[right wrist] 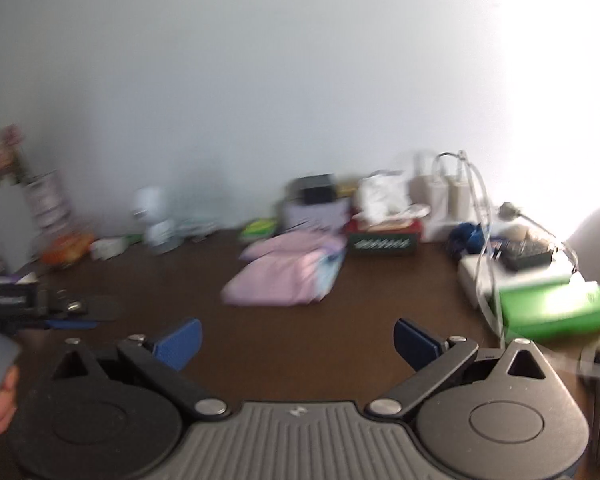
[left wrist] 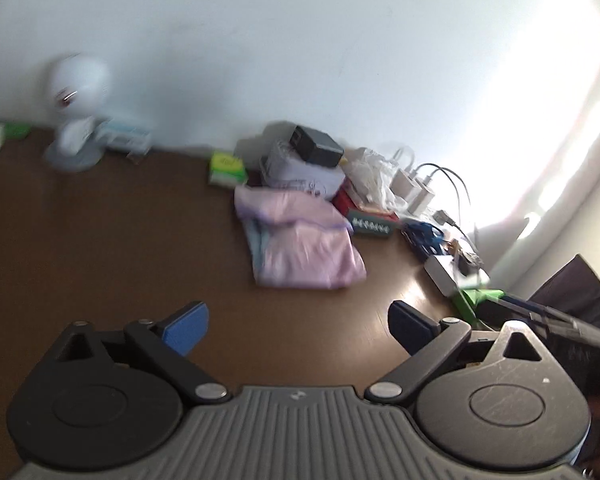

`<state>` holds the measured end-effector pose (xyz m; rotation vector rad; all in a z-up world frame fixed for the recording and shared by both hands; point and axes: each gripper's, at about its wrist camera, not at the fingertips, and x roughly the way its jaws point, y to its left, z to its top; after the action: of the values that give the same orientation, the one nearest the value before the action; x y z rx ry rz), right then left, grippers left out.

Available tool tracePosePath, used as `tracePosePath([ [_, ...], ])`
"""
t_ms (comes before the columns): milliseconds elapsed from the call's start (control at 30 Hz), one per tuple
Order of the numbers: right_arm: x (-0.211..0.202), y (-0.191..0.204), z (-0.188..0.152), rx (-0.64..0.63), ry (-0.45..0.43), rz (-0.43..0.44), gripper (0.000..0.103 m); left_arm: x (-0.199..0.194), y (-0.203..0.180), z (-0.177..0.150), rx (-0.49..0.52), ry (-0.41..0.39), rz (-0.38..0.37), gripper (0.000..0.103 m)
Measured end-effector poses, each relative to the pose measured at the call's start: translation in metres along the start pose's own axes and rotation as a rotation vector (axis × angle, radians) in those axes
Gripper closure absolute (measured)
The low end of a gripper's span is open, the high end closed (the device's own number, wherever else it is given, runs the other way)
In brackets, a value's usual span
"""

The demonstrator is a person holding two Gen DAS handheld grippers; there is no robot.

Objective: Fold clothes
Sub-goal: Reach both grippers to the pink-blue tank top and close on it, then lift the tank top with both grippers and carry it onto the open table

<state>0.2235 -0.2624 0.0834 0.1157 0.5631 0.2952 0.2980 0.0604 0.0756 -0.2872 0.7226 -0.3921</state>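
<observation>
A folded pink garment (left wrist: pixel 304 240) lies on the brown table (left wrist: pixel 112 240), towards the back near the wall clutter. It also shows in the right wrist view (right wrist: pixel 288 274). My left gripper (left wrist: pixel 298 330) is open and empty, held above the table in front of the garment. My right gripper (right wrist: pixel 298 344) is open and empty, also short of the garment. The left gripper appears at the left edge of the right wrist view (right wrist: pixel 40 312), and the right gripper at the right edge of the left wrist view (left wrist: pixel 548 312). Both views are blurred.
Against the white wall stand a white round-headed figure (left wrist: pixel 78 112), a green pack (left wrist: pixel 226 166), a black box on a white box (left wrist: pixel 316 146), white chargers with cables (left wrist: pixel 416 188) and a green box (right wrist: pixel 552 304). A dark chair (left wrist: pixel 580 292) is at the right.
</observation>
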Motion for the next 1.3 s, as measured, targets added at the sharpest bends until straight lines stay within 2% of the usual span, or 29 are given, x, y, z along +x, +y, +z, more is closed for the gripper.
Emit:
tracePosePath([
  [33,0.023,-0.012,0.013,0.027,0.016,-0.001,0.002,0.019,0.003,0.013,-0.003,0.013,0.013,0.008],
  [67,0.047,-0.023,0.023,0.058,0.045,0.010,0.007,0.038,0.007,0.026,-0.007,0.025,0.025,0.009],
  [167,0.109,-0.052,0.046,0.176,0.123,0.051,0.017,0.087,0.029,0.051,-0.124,0.066,0.019,0.018],
  [233,0.141,-0.066,0.052,0.270,0.157,0.094,0.023,0.113,0.042,0.061,-0.201,0.071,0.003,0.020],
  [333,0.181,-0.073,0.048,0.365,0.195,0.149,0.030,0.148,0.055,0.070,-0.274,0.116,0.031,0.021],
  [367,0.192,-0.073,0.047,0.380,0.214,0.158,0.037,0.156,0.058,0.070,-0.296,0.129,0.020,0.024],
  [400,0.204,-0.073,0.046,0.395,0.233,0.166,0.047,0.162,0.059,0.070,-0.310,0.133,0.004,0.036],
  [433,0.214,-0.073,0.045,0.412,0.249,0.177,0.052,0.167,0.061,0.071,-0.326,0.139,-0.009,0.052],
  [467,0.221,-0.072,0.043,0.425,0.260,0.189,0.066,0.171,0.063,0.071,-0.343,0.146,-0.022,0.061],
  [500,0.228,-0.071,0.041,0.433,0.270,0.199,0.080,0.176,0.064,0.071,-0.360,0.152,-0.035,0.085],
  [533,0.232,-0.068,0.040,0.436,0.278,0.202,0.086,0.179,0.065,0.071,-0.379,0.160,-0.055,0.097],
  [600,0.229,-0.061,0.042,0.419,0.247,0.206,0.094,0.173,0.065,0.071,-0.408,0.128,-0.079,0.097],
  [767,0.194,-0.036,0.066,0.298,0.189,0.248,0.096,0.136,0.051,0.084,-0.401,0.050,-0.144,0.100],
  [900,0.139,-0.018,0.096,0.209,0.119,0.283,0.097,0.072,0.019,0.103,-0.321,-0.027,-0.167,0.100],
  [1067,0.027,0.008,0.132,0.100,-0.034,0.312,0.097,-0.045,-0.042,0.125,-0.194,-0.195,-0.253,0.100],
  [1167,-0.054,0.023,0.150,0.050,-0.143,0.331,0.097,-0.124,-0.085,0.122,-0.107,-0.284,-0.281,0.100],
  [1233,-0.108,0.032,0.139,0.024,-0.180,0.352,0.097,-0.169,-0.110,0.109,-0.055,-0.309,-0.291,0.100],
  [1300,-0.159,0.039,0.119,-0.001,-0.202,0.378,0.097,-0.206,-0.128,0.077,0.007,-0.301,-0.275,0.099],
])
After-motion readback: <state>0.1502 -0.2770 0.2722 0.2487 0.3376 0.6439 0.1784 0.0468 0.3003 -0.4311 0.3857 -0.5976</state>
